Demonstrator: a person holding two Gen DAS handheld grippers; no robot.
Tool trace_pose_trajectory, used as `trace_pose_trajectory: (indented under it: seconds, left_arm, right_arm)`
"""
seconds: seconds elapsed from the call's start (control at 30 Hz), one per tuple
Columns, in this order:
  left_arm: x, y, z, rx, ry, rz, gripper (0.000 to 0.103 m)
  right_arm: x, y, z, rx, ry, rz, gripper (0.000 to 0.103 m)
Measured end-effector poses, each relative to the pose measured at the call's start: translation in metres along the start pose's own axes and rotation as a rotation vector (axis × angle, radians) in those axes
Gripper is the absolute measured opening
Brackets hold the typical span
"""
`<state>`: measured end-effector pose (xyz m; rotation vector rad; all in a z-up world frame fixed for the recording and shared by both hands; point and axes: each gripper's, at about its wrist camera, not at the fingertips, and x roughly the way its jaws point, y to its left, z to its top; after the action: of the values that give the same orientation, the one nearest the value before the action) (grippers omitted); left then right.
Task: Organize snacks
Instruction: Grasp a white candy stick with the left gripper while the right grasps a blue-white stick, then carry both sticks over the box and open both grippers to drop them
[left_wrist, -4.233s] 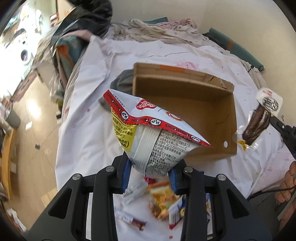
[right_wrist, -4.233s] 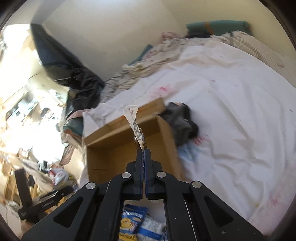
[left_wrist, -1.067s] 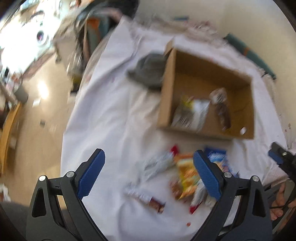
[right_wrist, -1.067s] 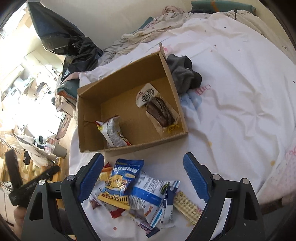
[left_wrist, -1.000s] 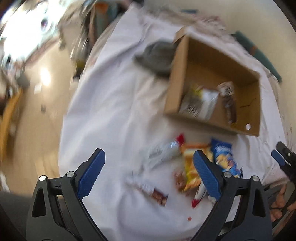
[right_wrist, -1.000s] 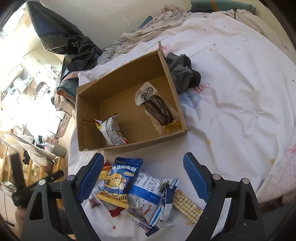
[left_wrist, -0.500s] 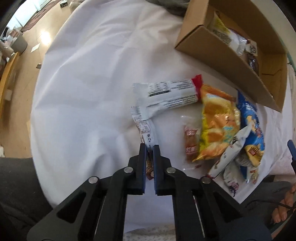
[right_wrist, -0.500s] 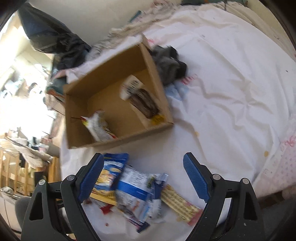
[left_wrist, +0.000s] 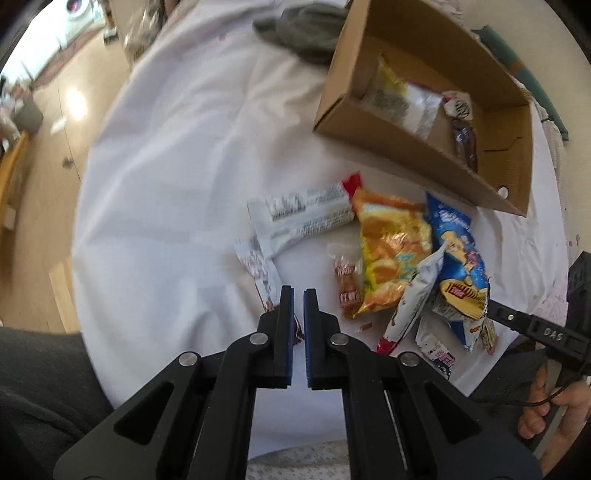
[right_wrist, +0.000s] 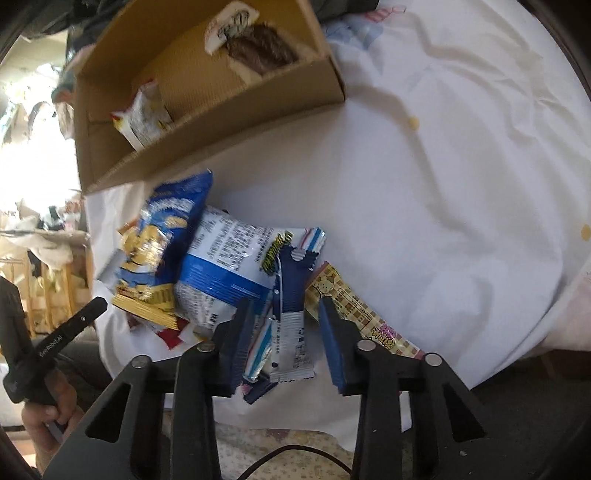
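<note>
My left gripper (left_wrist: 299, 295) points down at the white sheet and is shut on a slim snack bar (left_wrist: 258, 269), whose dark red end shows between the jaws. My right gripper (right_wrist: 286, 301) is closing around a navy and white packet (right_wrist: 291, 314); a gap remains at the right pad (right_wrist: 330, 332). The loose pile holds an orange bag (left_wrist: 395, 243), a blue bag (left_wrist: 458, 251) (right_wrist: 162, 236) and a blue and white bag (right_wrist: 229, 266). The cardboard box (left_wrist: 424, 162) (right_wrist: 221, 122) contains a silver chip bag (left_wrist: 402, 99) and a dark snack (right_wrist: 258, 51).
A grey cloth (left_wrist: 306, 33) lies beside the box's far corner. A yellow biscuit strip (right_wrist: 354, 314) sits under my right finger. The person's hand (left_wrist: 546, 424) and dark trouser leg (left_wrist: 37, 369) are at the bed's near edge, with floor off to the left.
Both grippers have dropped from above the box to the pile. The left went from wide open to shut on the slim bar. The right jaws have narrowed around the navy packet.
</note>
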<state>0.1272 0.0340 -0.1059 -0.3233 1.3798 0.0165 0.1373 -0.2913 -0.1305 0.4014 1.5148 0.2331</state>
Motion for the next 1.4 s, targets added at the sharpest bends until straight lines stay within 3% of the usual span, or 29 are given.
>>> trace_pose_trajectory:
  seconds: [0.07,0.17,0.23,0.27,0.4,0.5,0.63,0.83,1.13,1.4]
  left_arm:
    - [0.005,0.006,-0.006,-0.021,0.026,0.005,0.004]
    - [0.010,0.006,-0.004,-0.032,0.034,0.001,0.010]
    - [0.013,0.009,-0.003,-0.050,0.033,0.022,0.038]
    - [0.015,0.012,-0.003,-0.073,0.031,0.021,0.040]
    - [0.028,0.019,-0.001,-0.105,0.065,0.036,0.039]
    - [0.039,0.016,-0.002,-0.076,0.105,0.048,0.013]
    - [0.011,0.010,-0.009,-0.006,0.047,0.048,0.013]
    - [-0.033,0.004,-0.014,0.020,-0.051,0.007,0.013]
    - [-0.091,-0.021,0.018,0.087,-0.226,0.013,0.013]
    - [-0.093,-0.044,0.058,0.171,-0.298,0.031,0.013]
  right_arm:
    - [0.007,0.000,0.000,-0.005,0.018,0.002,0.017]
    - [0.002,0.002,0.001,-0.022,-0.009,0.005,0.017]
    - [-0.008,0.004,0.001,-0.028,-0.048,0.015,0.016]
    - [-0.013,0.004,0.001,-0.025,-0.068,0.025,0.016]
    - [-0.039,0.002,0.002,-0.002,-0.192,0.095,0.016]
    - [-0.057,0.004,0.003,-0.011,-0.284,0.142,0.016]
    - [-0.064,0.000,0.004,0.008,-0.305,0.189,0.016]
    - [-0.080,0.001,0.005,0.011,-0.360,0.268,0.016]
    - [-0.097,0.020,0.022,-0.032,-0.452,0.356,0.017]
    - [-0.102,0.034,0.051,-0.064,-0.477,0.352,0.017]
